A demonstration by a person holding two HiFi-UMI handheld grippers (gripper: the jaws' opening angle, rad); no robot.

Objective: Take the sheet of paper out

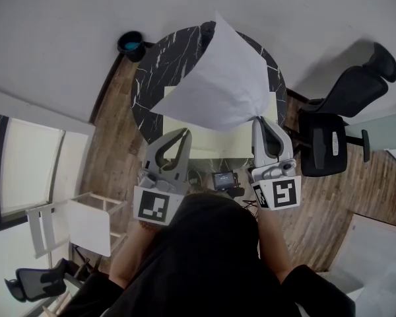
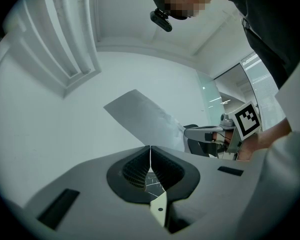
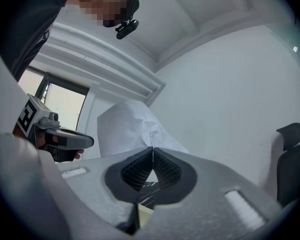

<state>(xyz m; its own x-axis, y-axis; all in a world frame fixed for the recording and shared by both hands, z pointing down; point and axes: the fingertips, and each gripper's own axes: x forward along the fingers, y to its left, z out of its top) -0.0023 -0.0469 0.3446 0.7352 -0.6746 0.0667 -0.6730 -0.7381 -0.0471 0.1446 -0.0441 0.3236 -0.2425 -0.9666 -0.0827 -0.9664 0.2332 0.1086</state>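
A white sheet of paper (image 1: 219,81) hangs in the air above the round black marble table (image 1: 160,71), creased where it is pinched. My right gripper (image 1: 257,119) is shut on the sheet's lower right corner. In the right gripper view the paper (image 3: 127,129) rises from the closed jaws of the right gripper (image 3: 151,147). My left gripper (image 1: 185,133) is shut on nothing, to the left of and just below the sheet. In the left gripper view, the left gripper (image 2: 150,147) has its jaws together, with the paper (image 2: 140,118) beyond them. A pale yellow folder (image 1: 214,142) lies on the table under the sheet.
A black office chair (image 1: 343,111) stands right of the table. A dark bin with a blue inside (image 1: 131,43) sits on the wooden floor at the table's far left. A white folding chair (image 1: 79,224) stands at the lower left.
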